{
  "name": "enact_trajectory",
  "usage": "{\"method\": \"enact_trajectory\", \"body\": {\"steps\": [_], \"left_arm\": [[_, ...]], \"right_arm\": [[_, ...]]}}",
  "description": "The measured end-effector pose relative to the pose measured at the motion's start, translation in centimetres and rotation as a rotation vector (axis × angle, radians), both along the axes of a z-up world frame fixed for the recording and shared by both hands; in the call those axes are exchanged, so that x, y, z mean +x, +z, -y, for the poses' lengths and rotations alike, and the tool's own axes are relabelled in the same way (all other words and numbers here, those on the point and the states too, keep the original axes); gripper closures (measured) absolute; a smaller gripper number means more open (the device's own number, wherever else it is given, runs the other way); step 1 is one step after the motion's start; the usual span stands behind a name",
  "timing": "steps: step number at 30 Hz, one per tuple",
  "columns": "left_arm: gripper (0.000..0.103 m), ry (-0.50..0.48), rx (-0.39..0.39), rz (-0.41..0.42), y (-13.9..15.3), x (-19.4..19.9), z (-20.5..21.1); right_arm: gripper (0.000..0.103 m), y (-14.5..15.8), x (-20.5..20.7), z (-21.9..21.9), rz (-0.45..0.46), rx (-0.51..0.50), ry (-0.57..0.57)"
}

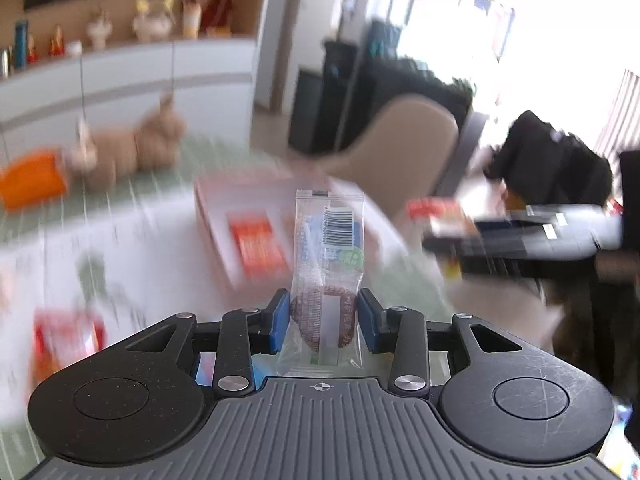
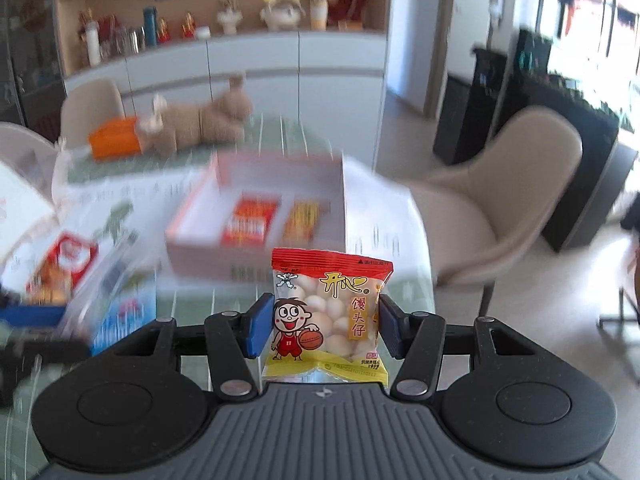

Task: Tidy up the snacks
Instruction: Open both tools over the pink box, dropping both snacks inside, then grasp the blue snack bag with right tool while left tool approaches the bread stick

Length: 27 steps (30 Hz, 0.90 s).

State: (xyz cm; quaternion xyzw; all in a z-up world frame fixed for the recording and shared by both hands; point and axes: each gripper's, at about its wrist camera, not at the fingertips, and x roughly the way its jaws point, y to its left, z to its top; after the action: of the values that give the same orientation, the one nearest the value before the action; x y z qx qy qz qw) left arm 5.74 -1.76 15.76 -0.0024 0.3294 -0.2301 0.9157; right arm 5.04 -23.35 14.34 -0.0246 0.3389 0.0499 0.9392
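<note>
- The counter (image 2: 280,136) has a pale green top, partly covered by white printed sheets (image 2: 380,216).
- An open pink-walled box (image 2: 256,216) sits mid-counter towards the right edge, with a red packet (image 2: 250,222) and a yellow packet (image 2: 302,222) in its compartments.
- A brown plush toy (image 2: 200,124) lies by the far edge, touching an orange box (image 2: 114,142).
- Blurred red-and-white (image 2: 64,268) and blue (image 2: 124,320) packets lie near the left edge.
</note>
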Motion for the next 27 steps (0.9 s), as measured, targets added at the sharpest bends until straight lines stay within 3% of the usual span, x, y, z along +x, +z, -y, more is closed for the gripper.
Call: {"method": "enact_trajectory", "body": {"steps": [2,5,7,8,11,17,20,23,27], "left_arm": [[0.061,0.007,-0.026,0.016,1.8,4.3,0.5],[0.061,0.053,-0.113,-0.104,1.3,11.6,0.8],[0.061,0.097,-0.115,-0.145,-0.2,14.2,1.0],[0.061,0.119,-0.111,-0.123,-0.7,14.5,0.9],[0.061,0.142,-0.120,-0.090,-1.2,13.2,-0.3],[0.062,0.197,-0.118,-0.205,-4.9,7.1,-4.6],[0.062,0.215,-0.092,-0.230,-7.0,3.9,-5.6],[0.062,0.260,-0.073,-0.263,-8.3,1.3,-7.0],[0.062,0.321,-0.052,-0.301,-9.1,0.2,-9.0]], "right_arm": [[0.049,1.5,2.2,-0.2,0.052,0.029,0.024],[0.048,2.7,6.1,-0.5,0.092,0.084,0.050],[0.028,2.2,9.0,-0.4,0.039,0.136,0.054],[0.026,1.6,9.9,-0.2,0.010,0.144,0.020],[0.026,-0.6,9.6,0.6,-0.046,0.138,-0.019],[0.025,-6.9,3.2,1.9,-0.218,0.110,-0.045],[0.026,-10.1,0.7,2.1,-0.324,0.168,-0.096],[0.044,-11.4,-1.0,1.0,-0.368,0.217,-0.101],[0.045,-11.6,-0.7,-3.0,-0.391,0.267,-0.034]]}}
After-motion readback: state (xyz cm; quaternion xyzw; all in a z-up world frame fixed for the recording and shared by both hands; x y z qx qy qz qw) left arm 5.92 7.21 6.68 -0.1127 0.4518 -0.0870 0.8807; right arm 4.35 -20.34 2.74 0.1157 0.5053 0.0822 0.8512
